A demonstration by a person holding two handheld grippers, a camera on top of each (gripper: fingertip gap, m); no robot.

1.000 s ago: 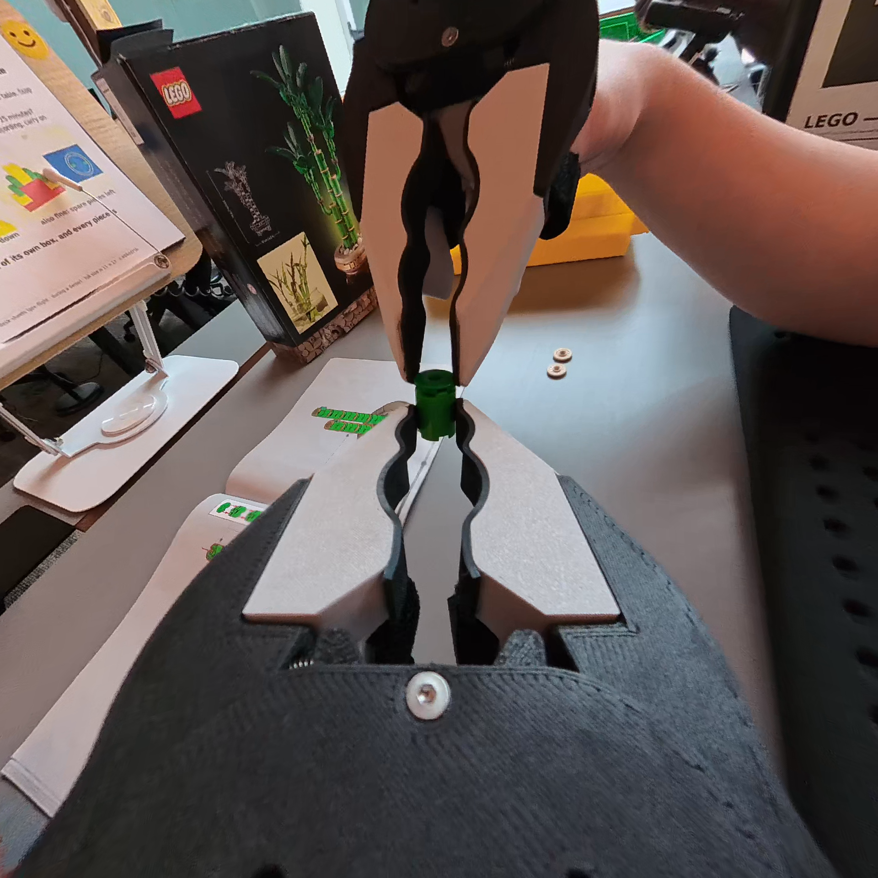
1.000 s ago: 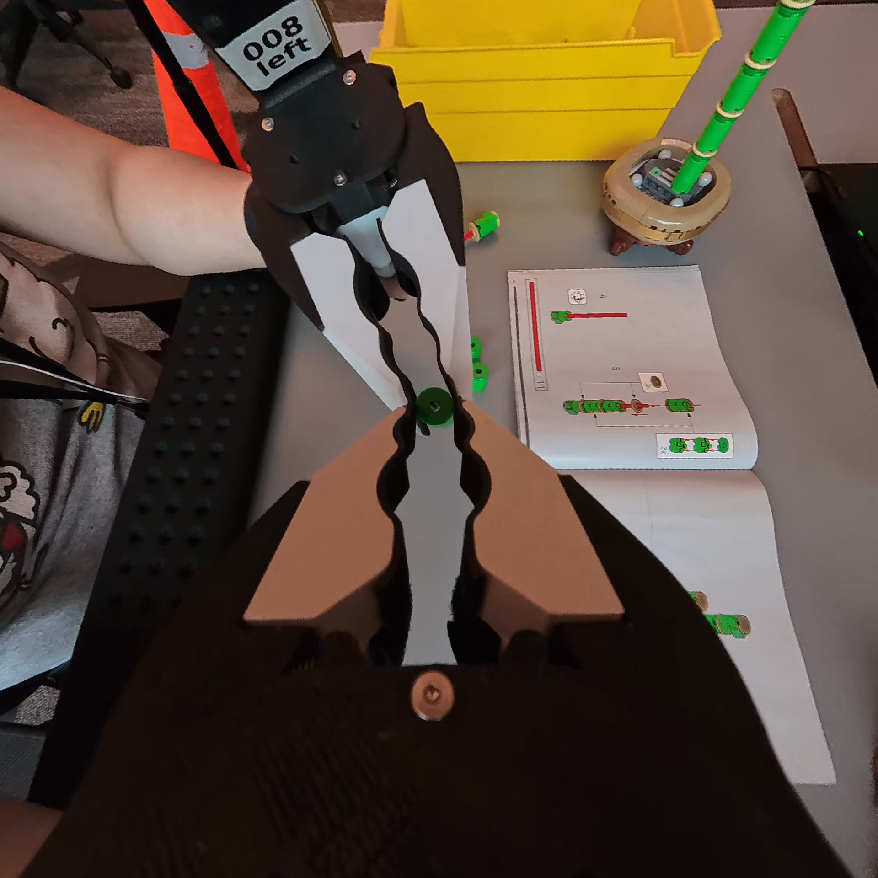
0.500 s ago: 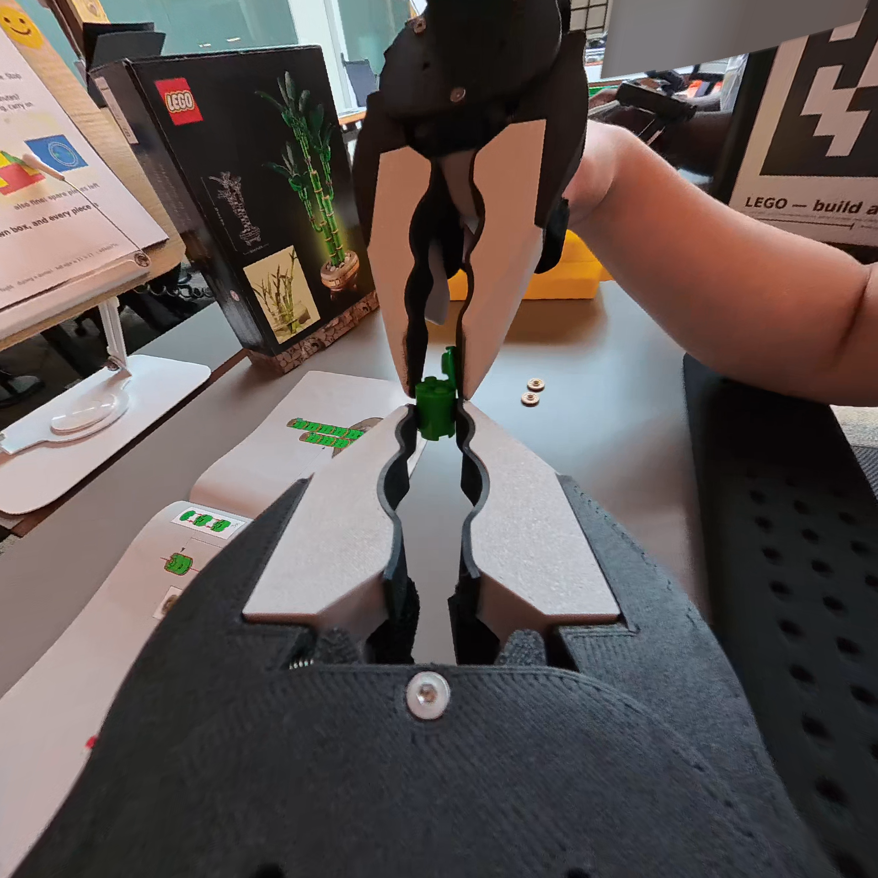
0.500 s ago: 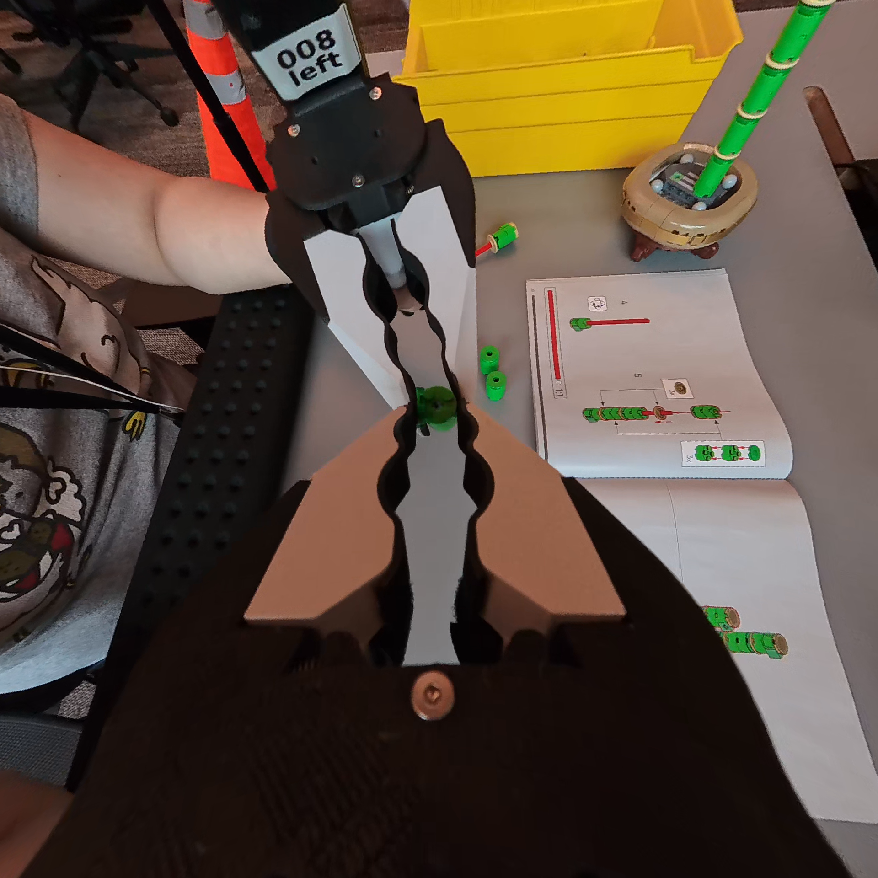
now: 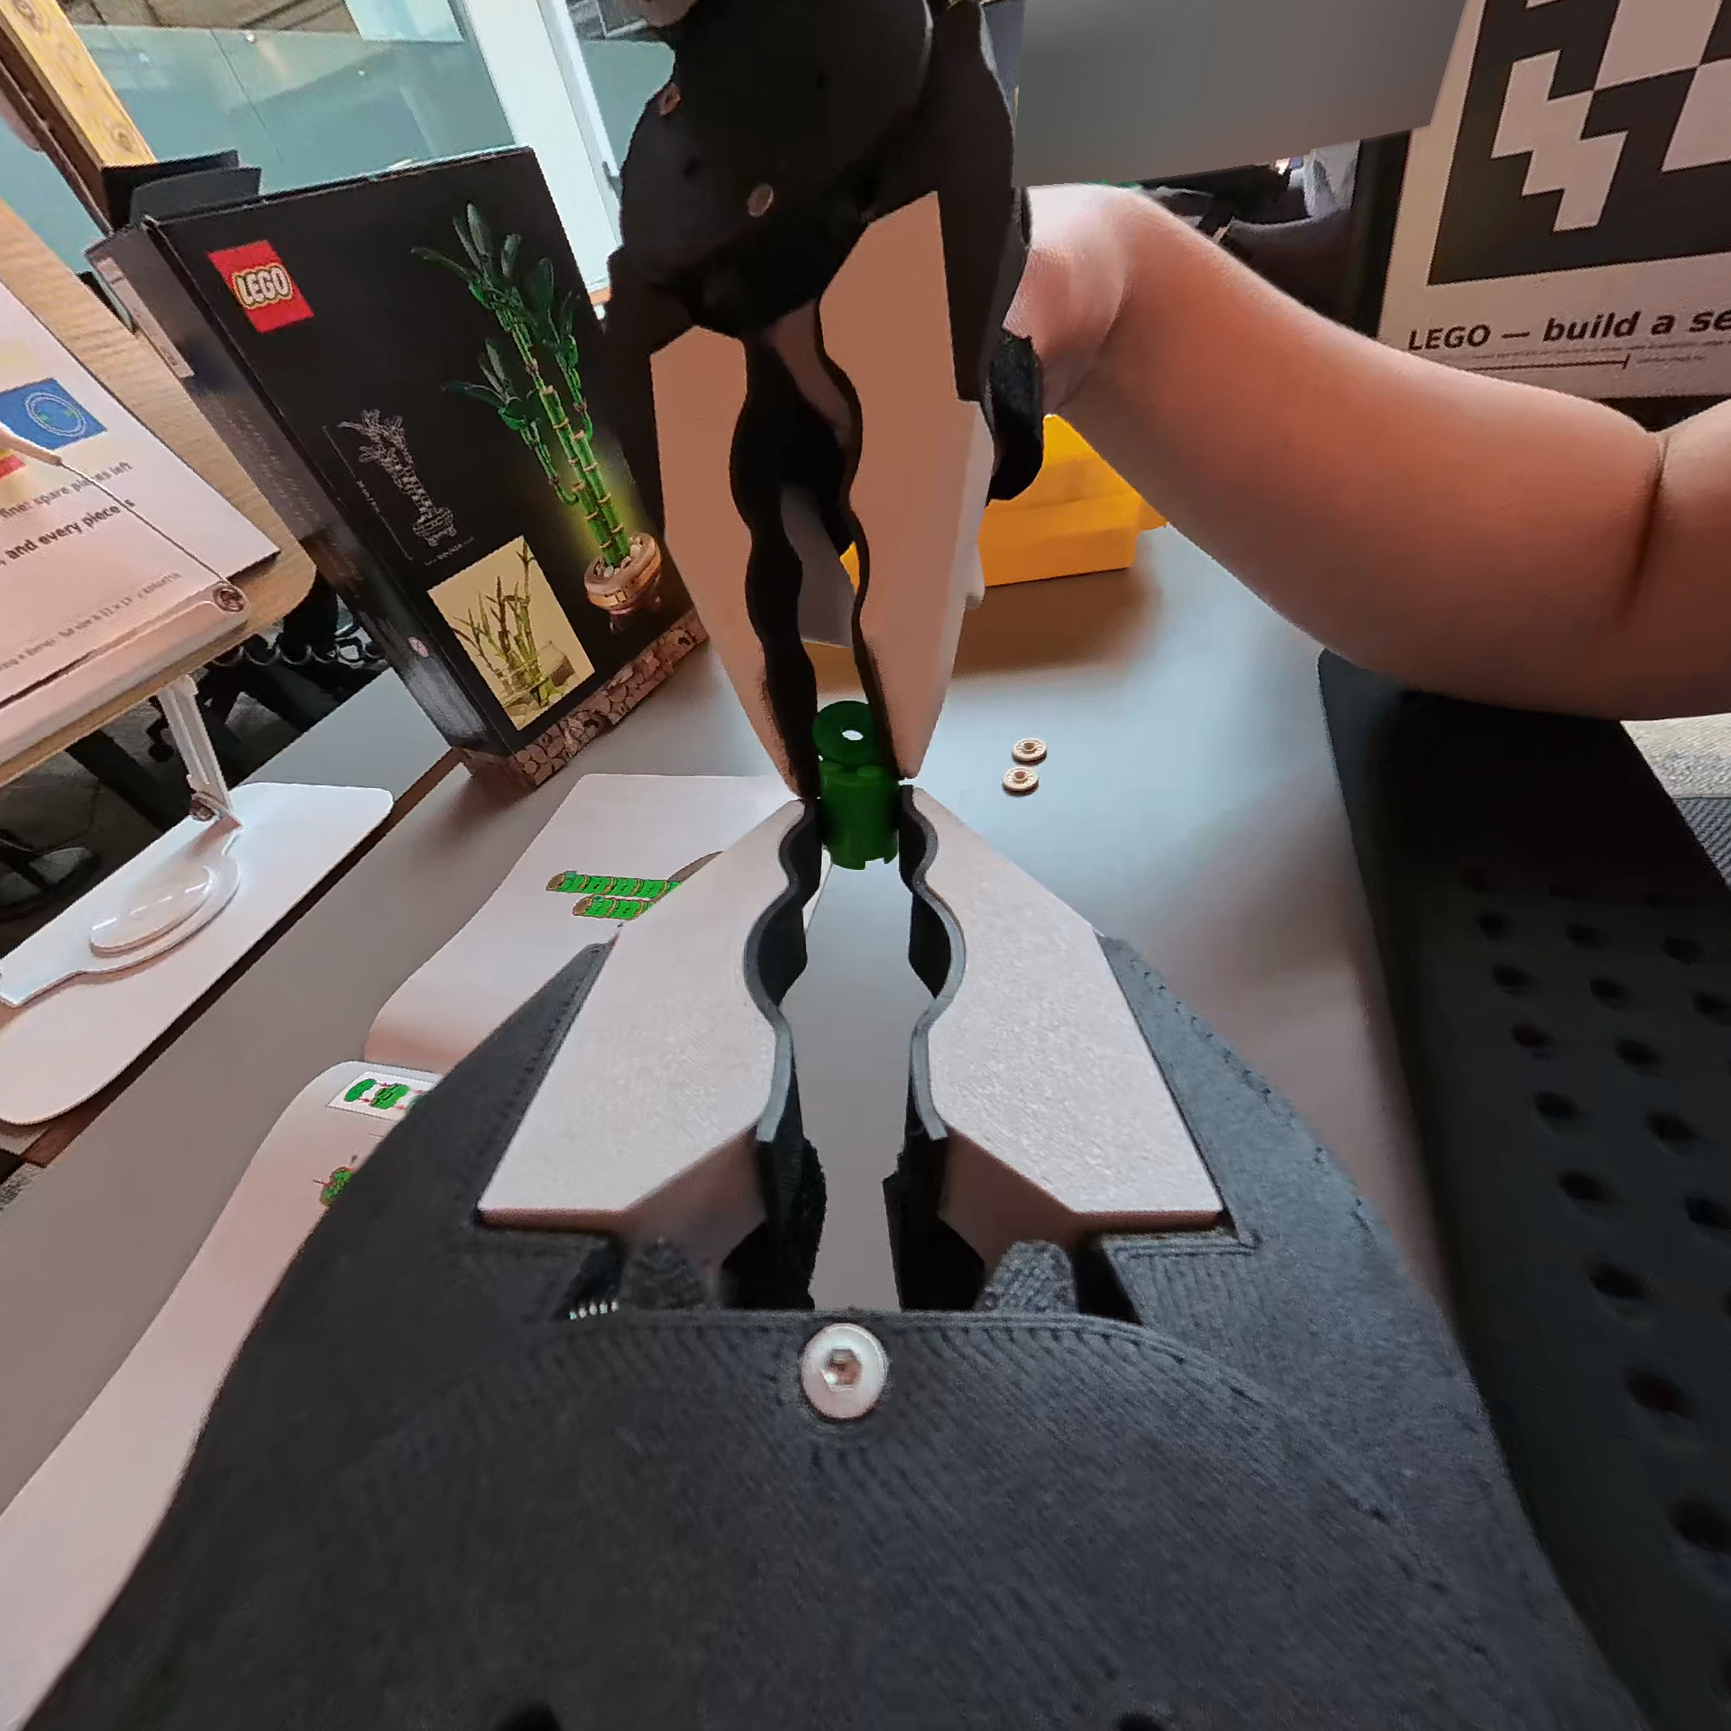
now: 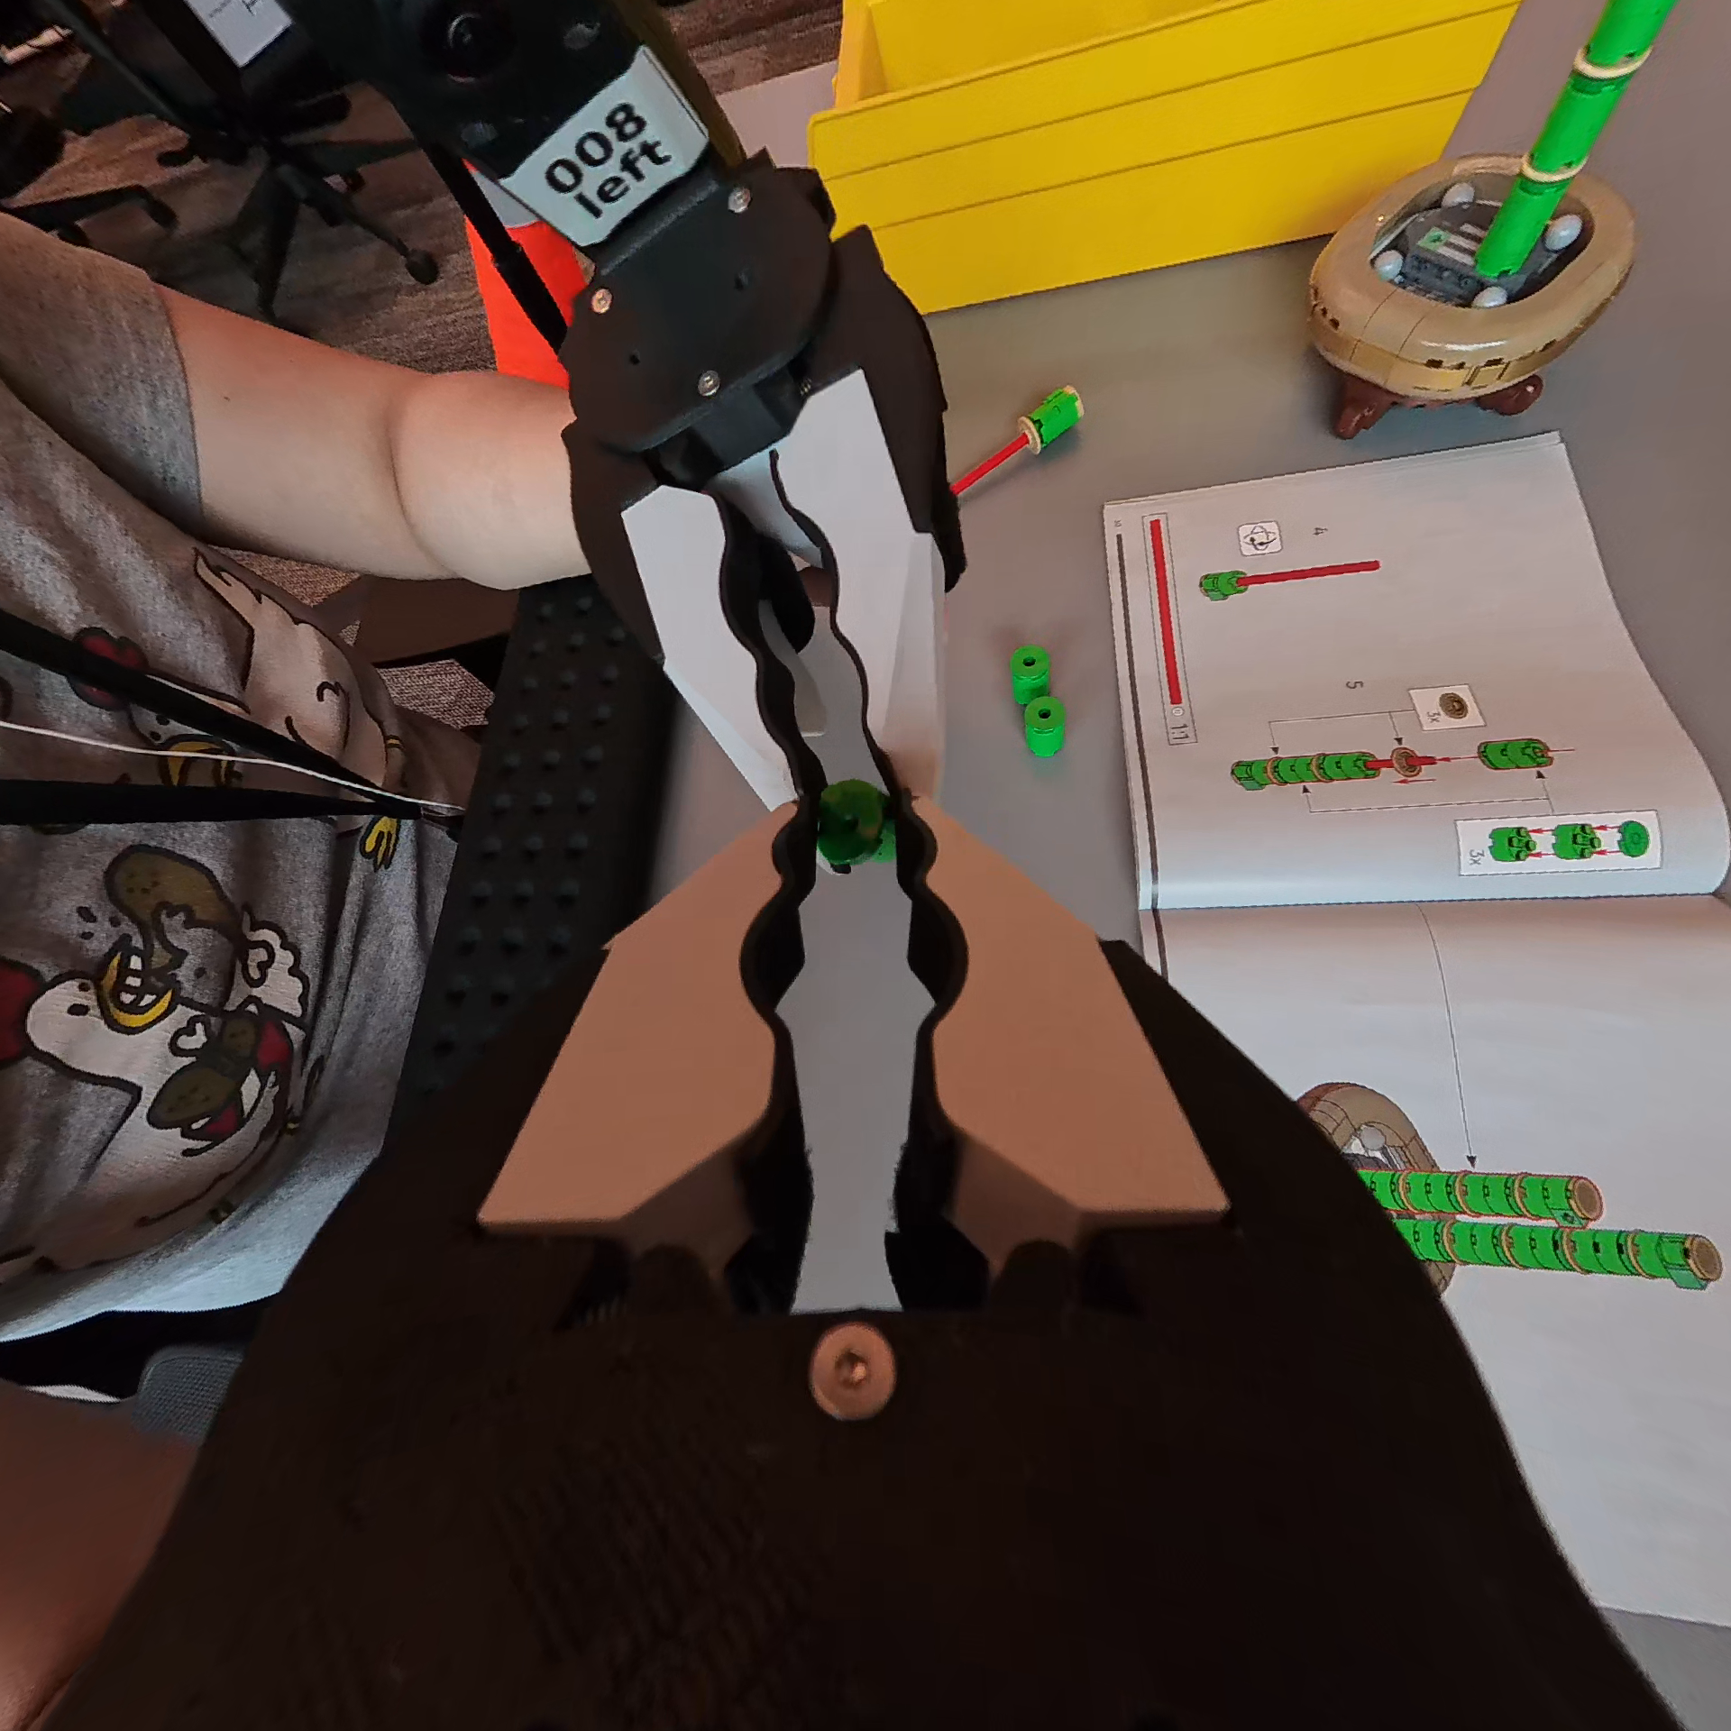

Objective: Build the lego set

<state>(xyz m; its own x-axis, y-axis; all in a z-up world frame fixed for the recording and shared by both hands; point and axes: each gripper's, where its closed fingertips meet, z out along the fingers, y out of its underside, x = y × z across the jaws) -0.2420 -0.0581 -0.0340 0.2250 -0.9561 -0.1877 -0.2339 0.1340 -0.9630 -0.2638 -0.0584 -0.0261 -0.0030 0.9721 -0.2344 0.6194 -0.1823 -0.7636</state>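
Mid-frame in both views, we see the left gripper (image 5: pixel 854 813) and right gripper (image 6: pixel 848 824) meet tip to tip, fingers of each narrowed onto stacked green round bricks (image 5: pixel 852 806) held above the desk (image 5: pixel 1171 843). Two loose green bricks (image 6: pixel 1035 698) lie beside the instruction booklet (image 6: pixel 1405 656), right of centre.

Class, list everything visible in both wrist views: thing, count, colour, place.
held round bricks: two, green, stacked between both grippers
loose round bricks: two, green, on table beside booklet
tan rings: two, on table
red axle: one, green brick at end
instruction booklet: open, white
bamboo pot model: tan, green stalk
yellow bin: one, behind
set box: black
left gripper: shut
right gripper: shut
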